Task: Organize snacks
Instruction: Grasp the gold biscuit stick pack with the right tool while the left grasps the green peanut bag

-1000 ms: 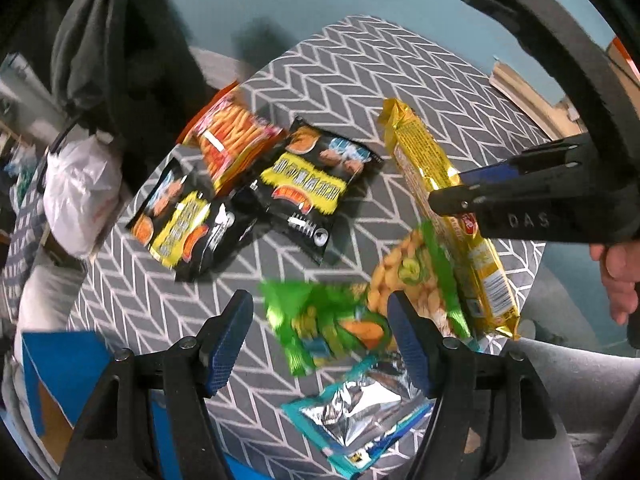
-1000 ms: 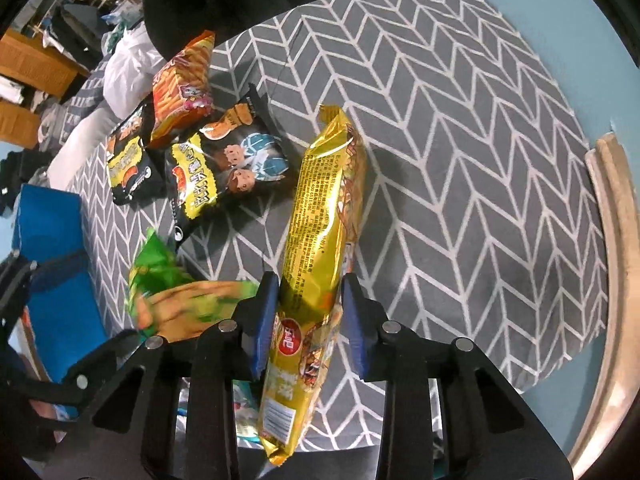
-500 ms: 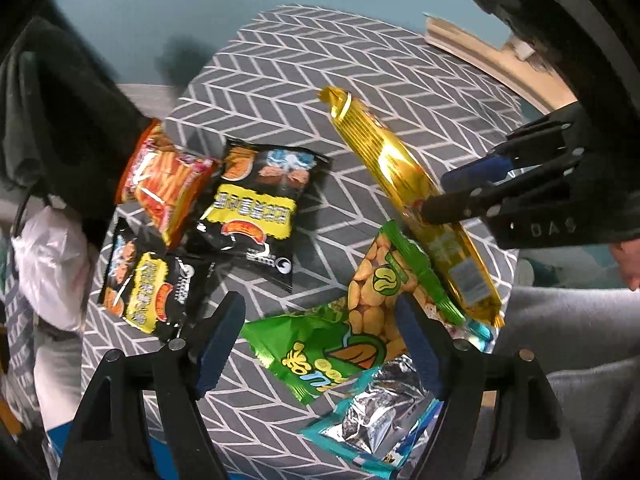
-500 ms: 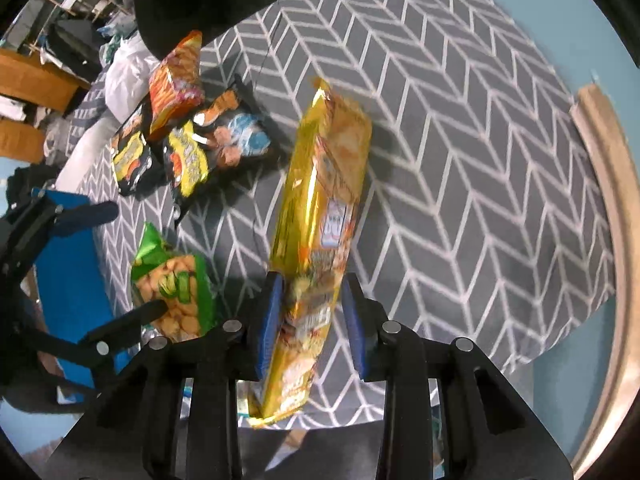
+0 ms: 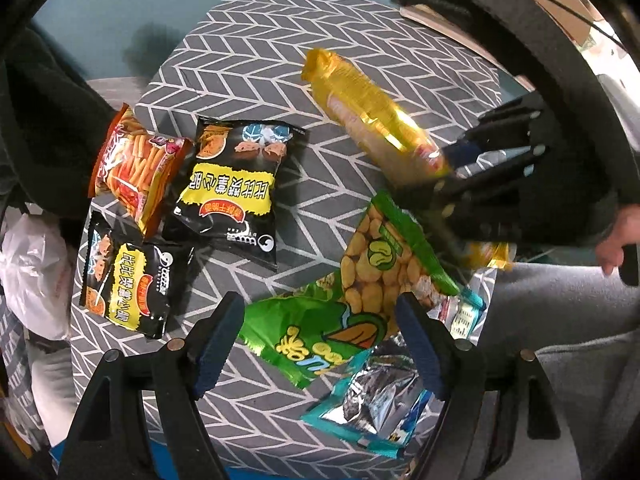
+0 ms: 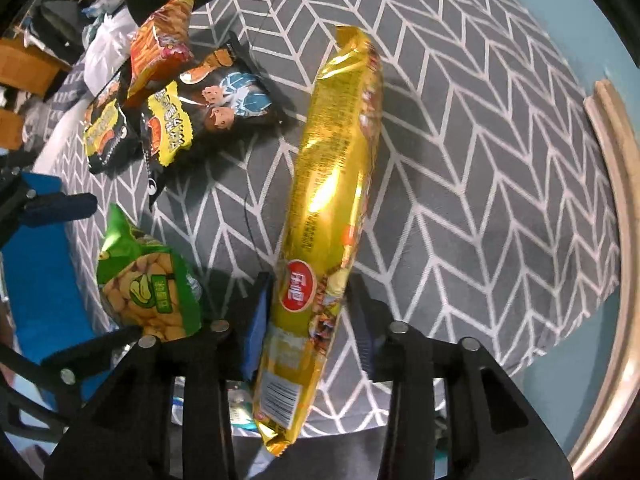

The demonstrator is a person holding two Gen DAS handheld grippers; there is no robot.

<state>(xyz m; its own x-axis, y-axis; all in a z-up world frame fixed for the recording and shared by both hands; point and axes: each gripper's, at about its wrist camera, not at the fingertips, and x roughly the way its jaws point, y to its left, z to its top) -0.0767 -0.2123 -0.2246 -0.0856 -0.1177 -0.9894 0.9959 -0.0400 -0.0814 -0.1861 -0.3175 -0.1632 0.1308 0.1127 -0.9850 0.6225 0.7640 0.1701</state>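
My right gripper (image 6: 310, 292) is shut on the lower part of a long golden snack packet (image 6: 332, 184), which hangs just above the grey chevron cloth (image 6: 480, 160) and casts a shadow on it. The left wrist view shows that golden packet (image 5: 372, 120) tilted at the upper right. My left gripper (image 5: 316, 308) is open and wide above a bright green packet (image 5: 304, 336), with its pads clear of it. A green peanut packet (image 5: 384, 256) overlaps it. A silver and teal packet (image 5: 372, 400) lies nearest the front edge.
Two black and yellow packets (image 5: 236, 184) (image 5: 128, 284) and an orange-red fries packet (image 5: 136, 160) lie grouped at the left of the cloth. A blue box (image 6: 40, 280) sits below the left edge. A hand (image 5: 616, 240) and a grey trouser leg are at the right.
The left gripper has rolled and its jaws have widened; the green packet that was blurred between them now lies still on the cloth. The right gripper has shifted slightly, still holding the golden packet.
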